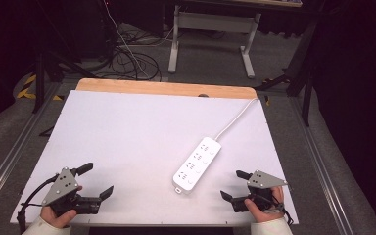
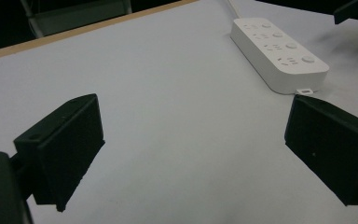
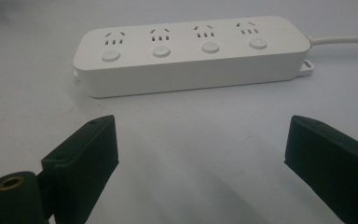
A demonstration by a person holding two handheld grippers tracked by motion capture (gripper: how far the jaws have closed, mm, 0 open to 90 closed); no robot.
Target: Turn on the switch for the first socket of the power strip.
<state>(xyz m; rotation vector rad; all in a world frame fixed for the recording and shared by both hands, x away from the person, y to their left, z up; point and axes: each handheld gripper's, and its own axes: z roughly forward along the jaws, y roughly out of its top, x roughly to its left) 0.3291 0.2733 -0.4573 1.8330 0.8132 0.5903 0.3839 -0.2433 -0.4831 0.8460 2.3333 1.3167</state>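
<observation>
A white power strip (image 1: 198, 164) with several sockets and round buttons lies flat on the white table (image 1: 137, 132), right of centre, and its white cable (image 1: 235, 121) runs off the far right edge. My left gripper (image 1: 98, 179) rests open near the front left corner, well left of the strip. My right gripper (image 1: 231, 184) sits open just right of the strip's near end. In the left gripper view the strip (image 2: 279, 51) lies ahead to the right of the empty gripper (image 2: 193, 140). The right gripper view has the strip (image 3: 191, 51) lying crosswise beyond the empty gripper (image 3: 205, 154).
A wooden strip (image 1: 166, 88) borders the table's far edge. Beyond it on the grey floor stand a desk's white legs (image 1: 210, 34), loose cables (image 1: 132, 58) and black stands. The other gripper (image 2: 354, 14) appears at the top right of the left gripper view.
</observation>
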